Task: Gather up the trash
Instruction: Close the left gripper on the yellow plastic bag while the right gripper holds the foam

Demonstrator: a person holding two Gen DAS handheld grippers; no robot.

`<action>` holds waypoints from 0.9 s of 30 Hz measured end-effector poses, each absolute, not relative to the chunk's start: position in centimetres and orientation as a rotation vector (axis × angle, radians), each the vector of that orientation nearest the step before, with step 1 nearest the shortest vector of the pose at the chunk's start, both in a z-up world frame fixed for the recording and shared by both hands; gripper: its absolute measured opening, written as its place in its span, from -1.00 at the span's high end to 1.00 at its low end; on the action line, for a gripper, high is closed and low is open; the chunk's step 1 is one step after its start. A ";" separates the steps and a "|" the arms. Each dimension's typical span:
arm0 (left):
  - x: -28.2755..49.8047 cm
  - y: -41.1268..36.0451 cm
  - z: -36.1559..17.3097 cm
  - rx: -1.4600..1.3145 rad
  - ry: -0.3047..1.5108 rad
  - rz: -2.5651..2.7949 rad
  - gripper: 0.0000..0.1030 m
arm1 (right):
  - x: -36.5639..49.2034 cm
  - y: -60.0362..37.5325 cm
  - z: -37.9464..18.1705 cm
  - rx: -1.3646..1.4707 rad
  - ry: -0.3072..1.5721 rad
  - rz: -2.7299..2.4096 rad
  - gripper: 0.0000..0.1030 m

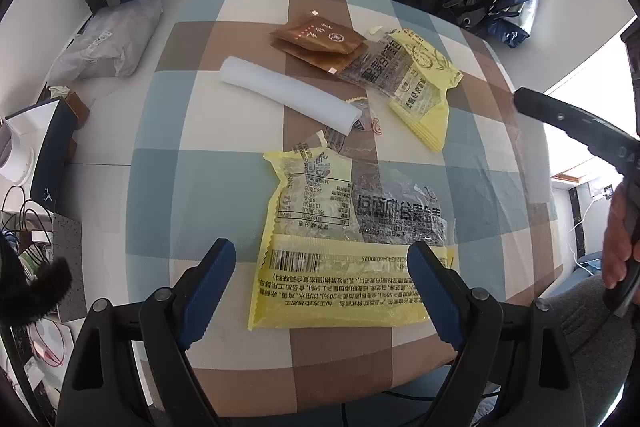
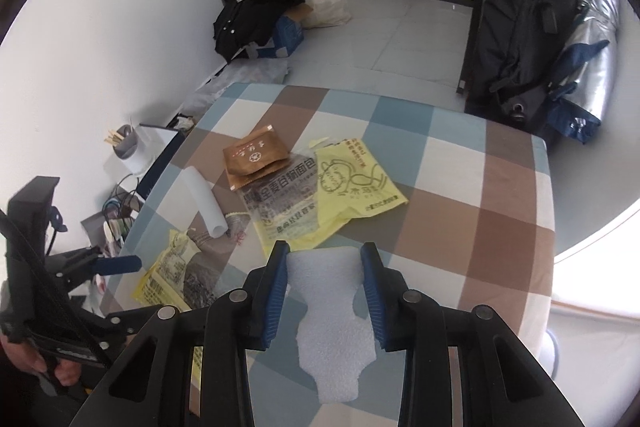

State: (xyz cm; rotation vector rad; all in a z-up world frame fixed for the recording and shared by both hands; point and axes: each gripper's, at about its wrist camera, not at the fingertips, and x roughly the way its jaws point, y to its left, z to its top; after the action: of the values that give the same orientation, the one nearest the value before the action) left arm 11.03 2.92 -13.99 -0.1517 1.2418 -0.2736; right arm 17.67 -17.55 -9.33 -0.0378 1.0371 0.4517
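Trash covers the checkered surface (image 1: 192, 187): right claw (image 2: 324, 287) clamps a white foam scrap (image 2: 328, 327) at the near edge, left claw (image 1: 324, 291) hangs apart over a yellow plastic wrapper (image 1: 320, 247), likely next closing on it.

Both wrist views over table (image 1: 188, 131)

The table (image 1: 180, 131) wears a checked cloth. On it: a brown sachet (image 1: 318, 37) at twelve o'clock, a white foam roll (image 1: 290, 93) at centre, yellow wrappers at two (image 1: 424, 83) and six (image 1: 320, 259).
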 end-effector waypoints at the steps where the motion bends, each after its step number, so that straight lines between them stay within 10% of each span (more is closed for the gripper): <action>1: 11.1 2.8 -14.2 -0.147 1.244 -0.274 -0.66 | 17.6 -17.8 -9.2 -0.030 1.033 0.453 0.33; 16: 9.5 -0.3 -14.9 0.145 1.189 -0.237 -0.64 | 17.1 -21.4 -8.3 0.038 1.021 0.429 0.33; 27: 8.6 -0.8 -14.2 0.198 1.158 -0.259 0.05 | 17.1 -23.1 -8.0 0.094 1.022 0.410 0.33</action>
State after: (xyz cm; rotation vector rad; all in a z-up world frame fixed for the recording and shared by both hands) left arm 8.61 -0.79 -14.15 0.1983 1.1584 -0.2588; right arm 17.06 -23.11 -8.02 0.0944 1.0219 0.4095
